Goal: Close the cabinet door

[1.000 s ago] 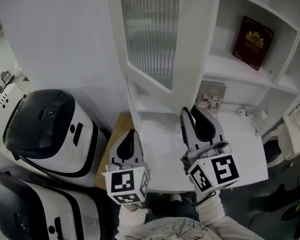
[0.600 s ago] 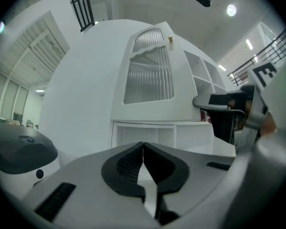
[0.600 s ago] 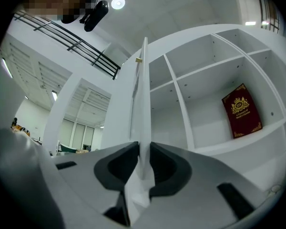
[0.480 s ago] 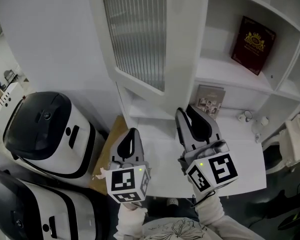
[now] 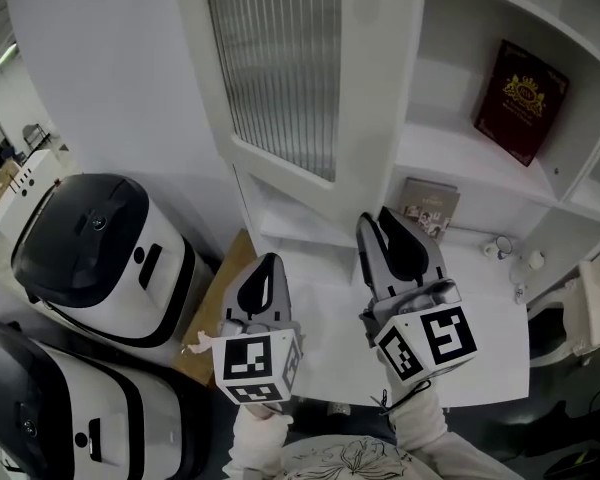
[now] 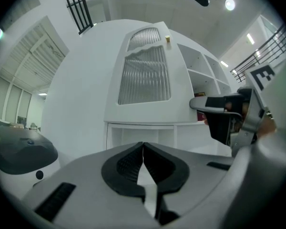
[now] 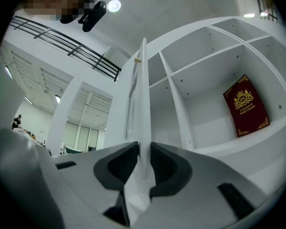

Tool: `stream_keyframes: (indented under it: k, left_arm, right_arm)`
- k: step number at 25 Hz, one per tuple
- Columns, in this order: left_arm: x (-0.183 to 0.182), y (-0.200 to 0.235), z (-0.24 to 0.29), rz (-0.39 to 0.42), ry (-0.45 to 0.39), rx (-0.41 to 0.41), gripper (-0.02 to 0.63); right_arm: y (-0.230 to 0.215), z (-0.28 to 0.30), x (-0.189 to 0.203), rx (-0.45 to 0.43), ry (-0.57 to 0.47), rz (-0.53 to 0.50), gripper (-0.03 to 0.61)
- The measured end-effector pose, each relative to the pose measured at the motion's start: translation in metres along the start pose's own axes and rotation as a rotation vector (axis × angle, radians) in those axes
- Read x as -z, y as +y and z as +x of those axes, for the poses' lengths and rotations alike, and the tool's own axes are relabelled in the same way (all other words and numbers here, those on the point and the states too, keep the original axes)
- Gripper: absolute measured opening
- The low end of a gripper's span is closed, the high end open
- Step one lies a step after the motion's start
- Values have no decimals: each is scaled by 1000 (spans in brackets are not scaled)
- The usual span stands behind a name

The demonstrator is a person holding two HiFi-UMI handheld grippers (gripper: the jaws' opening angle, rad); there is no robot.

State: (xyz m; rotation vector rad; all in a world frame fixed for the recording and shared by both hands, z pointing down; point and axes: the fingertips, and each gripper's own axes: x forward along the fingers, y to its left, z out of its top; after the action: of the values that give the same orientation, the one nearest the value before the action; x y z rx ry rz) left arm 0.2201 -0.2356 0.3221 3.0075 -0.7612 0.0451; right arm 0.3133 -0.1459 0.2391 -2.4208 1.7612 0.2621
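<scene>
Right gripper view: the white ribbed-glass cabinet door [image 7: 143, 104] is seen clamped at its free edge by the right tool [image 7: 142, 151] and swung wide from the white shelved cabinet [image 7: 205, 144]. The left tool [image 6: 143, 147] is held shut, empty. Closing is judged barely begun.

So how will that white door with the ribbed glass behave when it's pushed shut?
The door looks like a stiff frame, so it should swing as one piece. Its ribbed glass probably adds weight and might crack if slammed. The right claw clasps its thin edge, which could slip.
</scene>
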Motion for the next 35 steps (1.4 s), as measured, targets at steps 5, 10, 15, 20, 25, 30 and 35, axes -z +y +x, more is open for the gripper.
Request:
stream_keyframes:
  k: [5,10,15,20,25,30,35]
  left_arm:
    - [-3,-3,8,5,-7,-16,5]
    - [-6,-4,15,0,-14,-25,5]
    - [-8,-3,23,1,-17,-39,5]
    - [-9,-4,31,3,-20,-46,5]
    - [-8,-6,40,1,-18,-47,5]
    - [-7,-9,47,5,-12,-43,5]
    - [-6,-8,53,6,-9,-45,5]
  right_arm:
    - [-14,6,2,-3,-1,8,81]
    - [-25,11,3,8,-9,0,85]
    - [-37,17,4,28,-15,-10,88]
    - [-48,23,6,54,-21,-8,99]
    - [-57,28,7,79,-15,-18,106]
    - [-62,33,7,120,-17,-52,87]
    - [-70,39,9,137,-13,-61,81]
